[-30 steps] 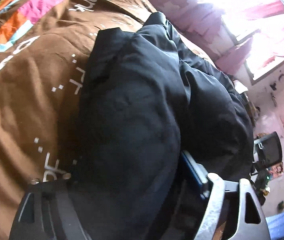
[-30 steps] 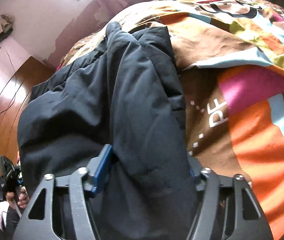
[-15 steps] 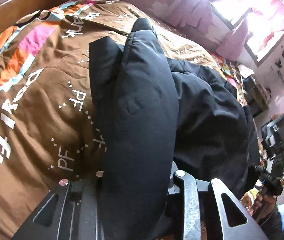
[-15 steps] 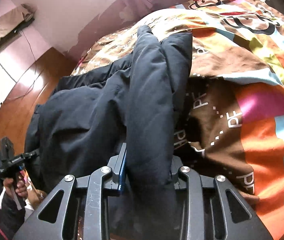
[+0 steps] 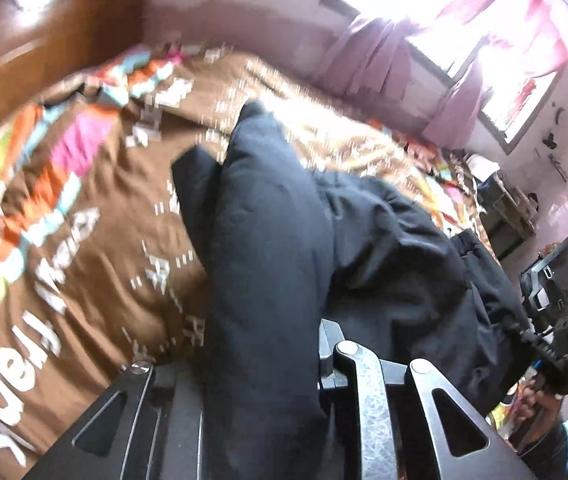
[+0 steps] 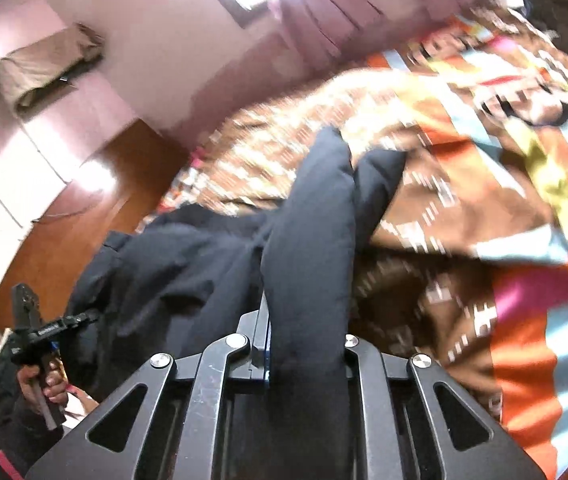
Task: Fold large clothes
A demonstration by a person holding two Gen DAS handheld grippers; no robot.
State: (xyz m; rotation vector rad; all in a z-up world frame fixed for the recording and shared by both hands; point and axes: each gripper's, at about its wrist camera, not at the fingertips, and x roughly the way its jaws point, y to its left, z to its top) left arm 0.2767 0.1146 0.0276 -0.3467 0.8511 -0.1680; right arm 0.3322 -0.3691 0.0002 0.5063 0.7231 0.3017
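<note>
Both grippers have risen off the bedspread; the left gripper and right gripper are closing, each pinching the black jacket. One edge now hangs lifted, ready to fold over.

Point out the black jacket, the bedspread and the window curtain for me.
black jacket (image 5: 267,216), left wrist view, raised fold.
bedspread (image 5: 83,240), left wrist view, brown lettered area.
window curtain (image 5: 368,56), left wrist view, hanging mauve panel.
</note>
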